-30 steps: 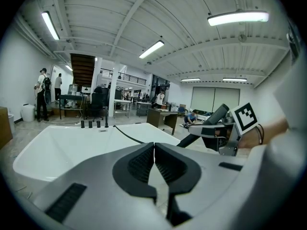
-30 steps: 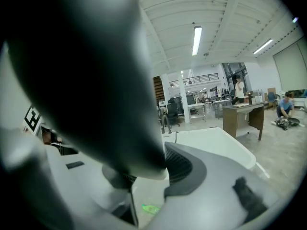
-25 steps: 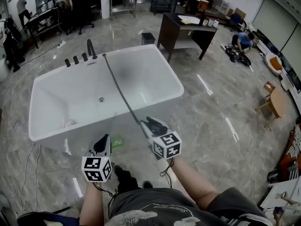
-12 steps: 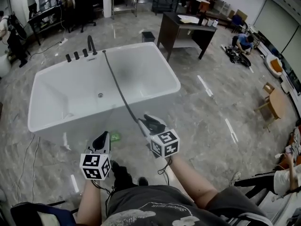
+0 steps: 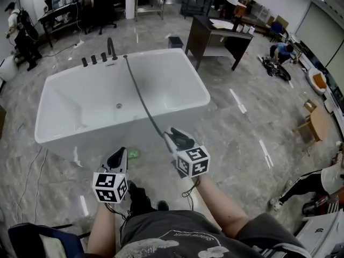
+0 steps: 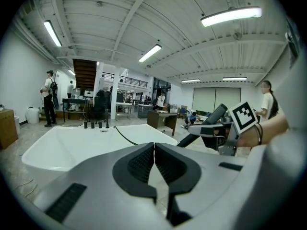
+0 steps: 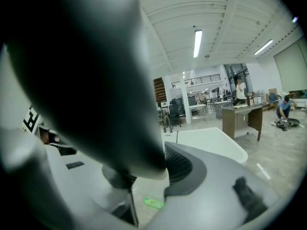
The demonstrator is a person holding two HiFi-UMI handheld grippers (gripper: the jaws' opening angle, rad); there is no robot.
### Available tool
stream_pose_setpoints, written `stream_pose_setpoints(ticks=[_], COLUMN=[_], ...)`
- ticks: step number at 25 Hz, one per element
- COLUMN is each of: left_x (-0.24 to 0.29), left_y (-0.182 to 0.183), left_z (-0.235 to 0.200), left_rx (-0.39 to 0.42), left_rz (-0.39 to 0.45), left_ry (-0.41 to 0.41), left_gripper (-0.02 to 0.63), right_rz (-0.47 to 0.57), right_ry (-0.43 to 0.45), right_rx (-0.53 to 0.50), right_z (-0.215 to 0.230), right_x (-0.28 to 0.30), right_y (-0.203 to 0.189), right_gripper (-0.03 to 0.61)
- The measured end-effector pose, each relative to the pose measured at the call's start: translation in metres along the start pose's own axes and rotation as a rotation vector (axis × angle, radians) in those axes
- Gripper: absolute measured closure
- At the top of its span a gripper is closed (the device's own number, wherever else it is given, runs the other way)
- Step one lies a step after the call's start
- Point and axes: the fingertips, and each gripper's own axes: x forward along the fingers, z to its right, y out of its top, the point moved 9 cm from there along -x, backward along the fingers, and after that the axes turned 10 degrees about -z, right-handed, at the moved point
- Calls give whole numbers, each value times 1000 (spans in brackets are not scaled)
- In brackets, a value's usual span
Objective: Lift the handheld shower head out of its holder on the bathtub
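Between the jaws of my right gripper [image 5: 178, 141] sits the shower head [image 7: 96, 80]. It is so close to that gripper's camera that it covers most of the view as one dark, blurred shape. The jaws are clamped on it, with one ribbed pad [image 7: 178, 165] pressing its side.

The head is out over the floor [image 5: 242, 138], on the near side of the bathtub [image 5: 200, 82]. It is well apart from the far rim, where the faucet [image 5: 110, 48] stands. Its dark hose [image 5: 141, 98] runs in one long line from that far rim, across the basin and over the near edge, up to my grip.

I judge that the lifting is already done, because the head is clear of the tub. The holder itself I cannot make out. I think I hold the head low and nearly level so that the hose does not pull hard or kink.

My left gripper [image 6: 154, 163] is closed, with nothing between its jaws. It hangs beside the right one, near but not touching. It has no work in this step, so it is placed away from the hose.
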Motion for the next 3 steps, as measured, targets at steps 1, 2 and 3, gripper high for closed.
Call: stream_pose_setpoints(ticks=[1,2,3], left_x=[-3,-5,-8], left_y=[-1,-2,-3], left_z=[0,0,0], left_rx=[-1,-1,-1], left_rz=[1,1,1], left_ry=[0,0,0], left_gripper=[598,598,598], right_rz=[0,-1,-2], right_ry=[-2,-4,-6], right_rx=[1,2,4], right_z=[-2,-4,-6], right_x=[-1,-3,-5], right_y=[0,-1,-2], right_gripper=[451,451,451])
